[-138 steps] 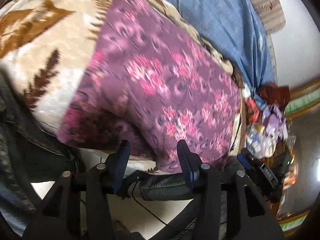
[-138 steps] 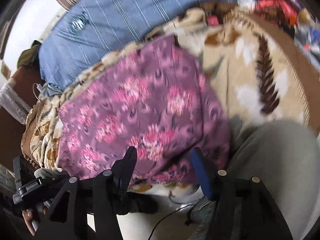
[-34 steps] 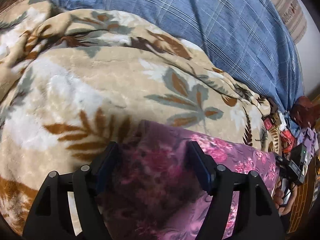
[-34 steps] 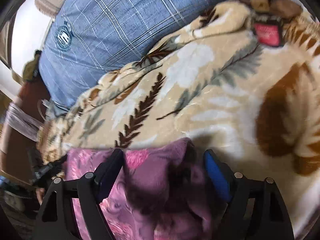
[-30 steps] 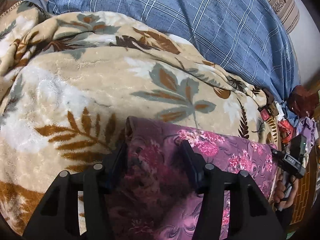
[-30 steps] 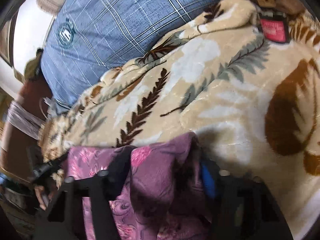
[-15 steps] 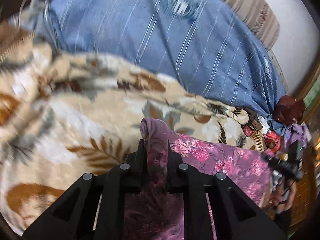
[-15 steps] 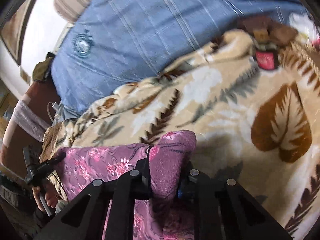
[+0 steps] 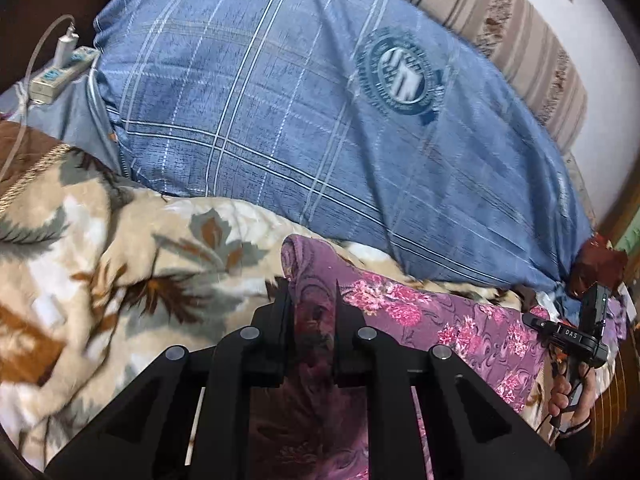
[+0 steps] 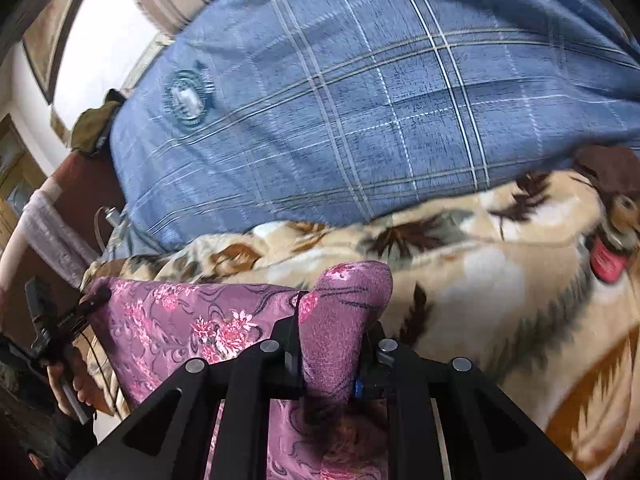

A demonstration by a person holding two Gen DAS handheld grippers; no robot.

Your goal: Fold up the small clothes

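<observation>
A purple cloth with pink flowers (image 9: 432, 320) (image 10: 192, 324) hangs stretched between my two grippers, raised above a beige leaf-patterned blanket (image 9: 100, 248) (image 10: 500, 280). My left gripper (image 9: 312, 296) is shut on one bunched corner of the cloth, which pokes out past the fingertips. My right gripper (image 10: 332, 332) is shut on the other corner, a rolled lump of fabric standing up between the fingers. In each wrist view the other gripper shows at the far end of the cloth, held in a hand (image 9: 564, 392) (image 10: 68, 384).
A big blue plaid pillow (image 9: 340, 120) (image 10: 360, 100) lies behind the blanket, with a striped cushion (image 9: 500, 40) beyond it against the wall. A white power strip with a charger (image 9: 60, 72) sits at the far left. Dark red fabric (image 9: 596, 264) lies at the right.
Both grippers have closed on the cloth's far corners and risen, lifting that edge off the blanket. The pillow now fills more of both views.
</observation>
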